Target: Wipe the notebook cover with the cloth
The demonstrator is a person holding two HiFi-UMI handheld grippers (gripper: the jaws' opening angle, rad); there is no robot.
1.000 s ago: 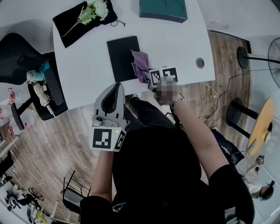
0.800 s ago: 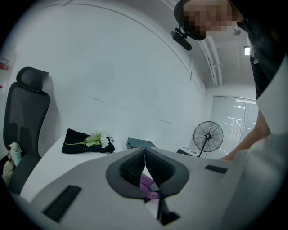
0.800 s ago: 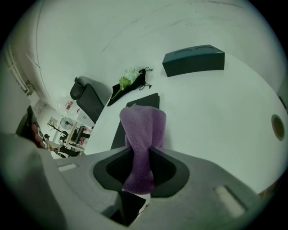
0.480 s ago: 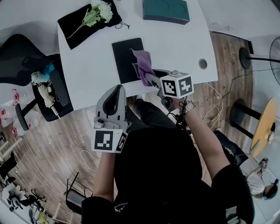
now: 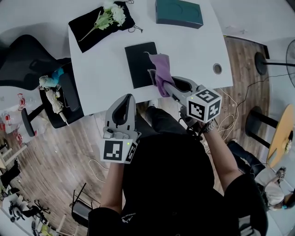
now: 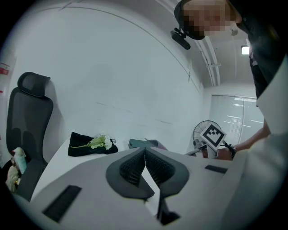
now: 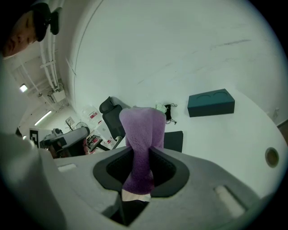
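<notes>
Two tools: right tool is clamped on the purple cloth, poised over the right edge of the black notebook on the white surface, prob. to start wiping; left tool, jaws pressed together w/ nothing between, idles off-surface.

The head view looks steeply down from above the person onto the white table and wooden floor, with the left hand-held gripper and right hand-held gripper both in frame. The left gripper view sits just behind its jaws, low by the table's near edge, facing across it to the wall. The right gripper view faces likewise from above the table. All three share the teal box and flowers.
</notes>
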